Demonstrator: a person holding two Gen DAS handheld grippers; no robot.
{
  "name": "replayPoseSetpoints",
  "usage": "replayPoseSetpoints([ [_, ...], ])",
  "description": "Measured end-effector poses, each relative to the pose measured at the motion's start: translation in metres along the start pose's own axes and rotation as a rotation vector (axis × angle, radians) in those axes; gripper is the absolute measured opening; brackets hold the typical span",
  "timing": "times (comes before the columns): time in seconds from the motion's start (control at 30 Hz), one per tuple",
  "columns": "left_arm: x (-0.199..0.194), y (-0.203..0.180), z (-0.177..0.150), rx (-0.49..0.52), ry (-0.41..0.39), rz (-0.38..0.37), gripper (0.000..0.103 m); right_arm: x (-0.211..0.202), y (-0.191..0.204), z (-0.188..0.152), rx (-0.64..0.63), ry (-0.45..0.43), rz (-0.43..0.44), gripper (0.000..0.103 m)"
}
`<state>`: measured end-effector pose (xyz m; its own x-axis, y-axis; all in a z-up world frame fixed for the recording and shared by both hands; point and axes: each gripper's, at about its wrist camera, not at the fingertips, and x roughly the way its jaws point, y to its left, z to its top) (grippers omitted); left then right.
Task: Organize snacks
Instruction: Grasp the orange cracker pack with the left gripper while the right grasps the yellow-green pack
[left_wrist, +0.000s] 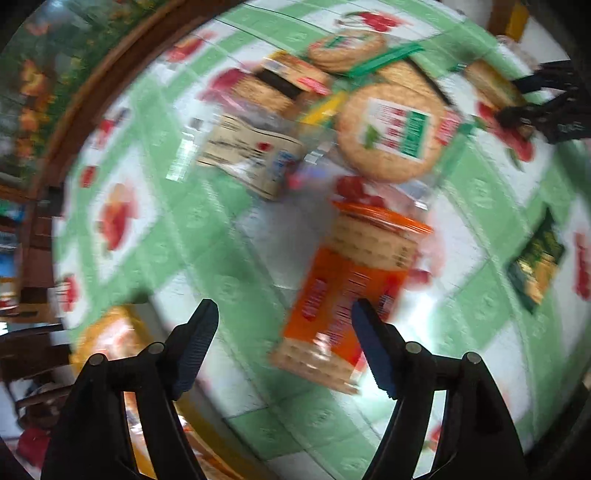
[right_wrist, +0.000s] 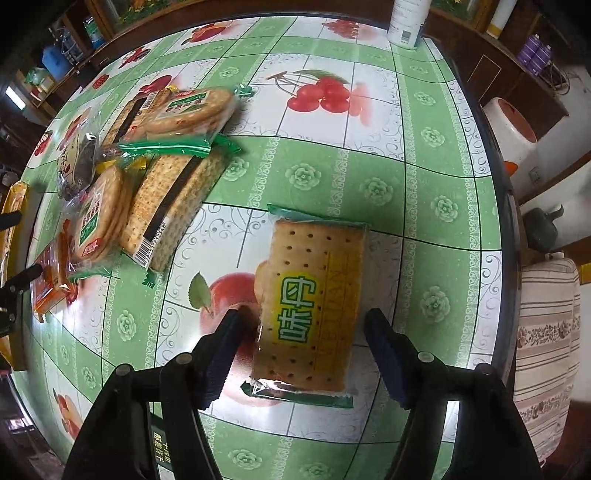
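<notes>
Between the right jaws, low in the right wrist view, lies a cracker pack (right_wrist: 308, 306) flat on the desk (right_wrist: 424, 206), its long axis running up the frame, along the line the right gripper (right_wrist: 306, 343) points. Those jaws stand apart on either side of its narrow width, neither pad touching the wrapper, so they are open and a straight closing looks enough to take it. This hand is much the nearer to that pack.

Seen blurred in the left wrist view, an orange pack (left_wrist: 351, 291) lies just ahead of the left gripper (left_wrist: 284, 343), slanting from lower centre toward upper right. These jaws are open too and hold nothing; the pack's near end sits by the right-hand pad rather than centred.

A pile of biscuit packs (right_wrist: 147, 166) fills the middle left of the right view, well apart from the cracker pack and not in its way. A white bottle (right_wrist: 408, 22) stands at the desk's far edge, top of frame.
</notes>
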<state>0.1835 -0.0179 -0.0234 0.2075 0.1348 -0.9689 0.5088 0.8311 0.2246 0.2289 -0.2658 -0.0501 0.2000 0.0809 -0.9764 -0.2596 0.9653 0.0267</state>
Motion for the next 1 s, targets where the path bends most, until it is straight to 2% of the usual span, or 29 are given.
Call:
replayPoseSetpoints([
  [0.03,0.001,-0.001,-0.001,0.014,0.005,-0.040,0.074,0.000,0.000,0.000,-0.001,0.000,0.001,0.072],
  [0.1,0.001,-0.003,-0.002,0.032,-0.006,-0.051,0.076,0.000,0.000,0.001,-0.005,0.004,0.002,0.073],
  [0.23,0.007,0.007,0.006,-0.017,0.009,-0.134,0.079,0.002,0.000,0.004,-0.009,0.009,0.004,0.076],
  [0.33,0.016,0.017,0.011,-0.049,0.068,-0.256,0.079,0.008,0.005,0.008,-0.008,0.014,0.005,0.078],
  [0.37,0.019,0.017,0.012,-0.046,0.089,-0.273,0.079,0.008,0.006,0.010,-0.003,0.016,0.007,0.079],
  [0.47,0.032,0.010,0.014,0.000,0.142,-0.263,0.079,0.009,0.006,0.013,-0.003,0.019,0.012,0.080],
  [0.5,0.036,0.006,0.016,0.015,0.150,-0.239,0.083,0.010,0.006,0.014,-0.005,0.019,0.012,0.080],
  [0.53,0.036,0.003,0.018,0.033,0.131,-0.213,0.085,0.010,0.006,0.015,-0.004,0.018,0.013,0.080],
  [0.67,0.035,0.000,0.026,0.014,0.113,-0.224,0.088,0.012,0.005,0.015,0.010,0.009,0.013,0.080],
  [0.77,0.036,-0.007,0.029,-0.009,0.119,-0.214,0.095,0.012,0.006,0.014,0.005,-0.011,-0.007,0.076],
  [0.83,0.035,-0.012,0.025,-0.029,0.107,-0.203,0.096,0.009,0.004,0.011,0.017,-0.026,-0.010,0.067],
  [0.87,0.034,-0.012,0.024,-0.052,0.106,-0.205,0.095,0.007,0.004,0.010,0.027,-0.035,-0.011,0.052],
  [0.9,0.031,-0.013,0.020,-0.086,0.100,-0.204,0.093,0.005,0.002,0.009,0.042,-0.034,-0.007,0.050],
  [0.97,0.025,-0.016,0.014,-0.131,0.071,-0.202,0.081,0.004,0.001,0.007,0.047,-0.030,-0.010,0.050],
  [1.0,0.020,-0.017,0.012,-0.138,0.052,-0.204,0.064,0.004,0.001,0.004,0.048,-0.031,-0.015,0.049],
])
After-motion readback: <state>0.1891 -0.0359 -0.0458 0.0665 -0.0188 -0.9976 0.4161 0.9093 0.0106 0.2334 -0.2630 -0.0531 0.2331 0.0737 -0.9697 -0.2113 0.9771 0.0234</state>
